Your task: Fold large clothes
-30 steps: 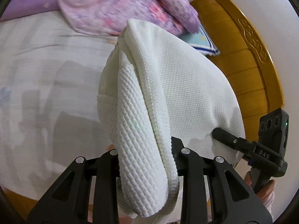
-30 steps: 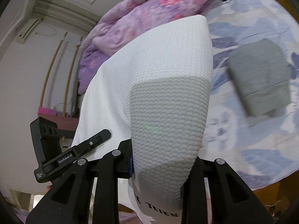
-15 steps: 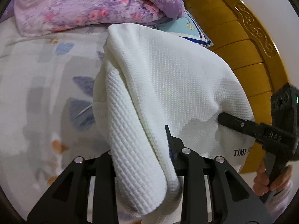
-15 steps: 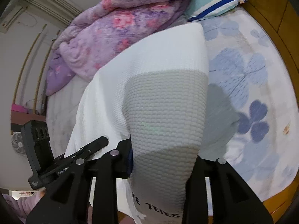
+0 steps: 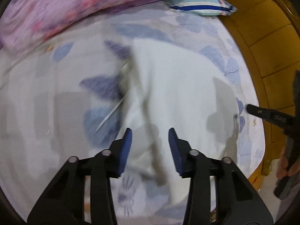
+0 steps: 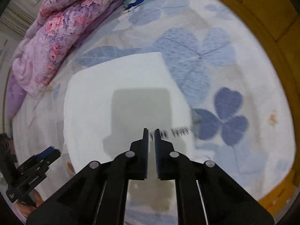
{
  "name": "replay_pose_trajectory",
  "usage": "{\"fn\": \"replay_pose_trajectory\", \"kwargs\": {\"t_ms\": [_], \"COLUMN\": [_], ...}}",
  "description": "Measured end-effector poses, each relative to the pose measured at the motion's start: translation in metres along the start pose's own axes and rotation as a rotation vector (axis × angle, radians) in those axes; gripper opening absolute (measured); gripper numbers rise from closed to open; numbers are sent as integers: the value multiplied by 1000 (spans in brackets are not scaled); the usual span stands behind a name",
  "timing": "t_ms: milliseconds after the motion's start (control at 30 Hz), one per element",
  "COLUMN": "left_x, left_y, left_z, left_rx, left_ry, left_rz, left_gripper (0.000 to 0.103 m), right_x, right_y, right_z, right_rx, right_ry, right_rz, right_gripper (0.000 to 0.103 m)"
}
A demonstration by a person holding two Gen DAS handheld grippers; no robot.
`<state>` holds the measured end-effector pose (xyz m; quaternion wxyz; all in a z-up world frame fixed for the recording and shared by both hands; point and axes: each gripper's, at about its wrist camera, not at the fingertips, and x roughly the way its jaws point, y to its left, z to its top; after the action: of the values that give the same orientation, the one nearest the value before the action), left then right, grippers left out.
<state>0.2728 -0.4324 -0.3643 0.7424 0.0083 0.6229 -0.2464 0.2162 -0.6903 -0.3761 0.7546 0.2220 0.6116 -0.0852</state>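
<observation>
A folded white waffle-knit garment [image 5: 174,86] lies flat on the flowered bed sheet; it also shows in the right wrist view [image 6: 120,97], with black lettering near its front edge. My left gripper [image 5: 150,133] is open and empty, hovering above the garment's near left part. My right gripper [image 6: 151,131] hovers above the garment's front right edge, its jaws a narrow gap apart with nothing between them. Each gripper shows at the edge of the other's view: the right one [image 5: 270,114], the left one [image 6: 46,153].
A purple flowered quilt [image 6: 56,28] is bunched at the far side of the bed. A teal striped pillow [image 5: 202,7] lies by the wooden headboard [image 5: 266,37]. The bed sheet [image 6: 225,75] extends around the garment. The bed's edge is near me.
Both grippers held the garment up a second ago. It now lies flat on the bed, and both grippers have let go and drawn back above it.
</observation>
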Motion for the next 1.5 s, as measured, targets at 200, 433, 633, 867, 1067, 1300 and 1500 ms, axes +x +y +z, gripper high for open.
{"fn": "replay_pose_trajectory", "kwargs": {"t_ms": [200, 433, 633, 867, 1067, 1300, 1500], "left_x": [65, 67, 54, 14, -33, -104, -178], "left_y": [-7, 17, 12, 12, 20, 34, 36], "left_z": [19, -27, -21, -33, -42, -51, -68], "left_rx": [25, -14, 39, 93, 97, 100, 148], "left_ry": [65, 115, 130, 104, 52, -22, -99], "left_rz": [-1, -38, 3, 55, 97, 72, 53], "left_gripper": [37, 38, 40, 74, 88, 90, 91], "right_x": [59, 52, 32, -20, -66, -123, -180], "right_y": [-26, -21, -4, 9, 38, 82, 132], "right_z": [-1, -77, -66, -92, -103, -127, -155], "right_rx": [232, 240, 229, 302, 281, 233, 186], "right_ry": [37, 17, 44, -42, -102, -209, -306], "right_rz": [113, 127, 55, 121, 109, 89, 44], "right_gripper": [4, 0, 5, 51, 51, 52, 52]}}
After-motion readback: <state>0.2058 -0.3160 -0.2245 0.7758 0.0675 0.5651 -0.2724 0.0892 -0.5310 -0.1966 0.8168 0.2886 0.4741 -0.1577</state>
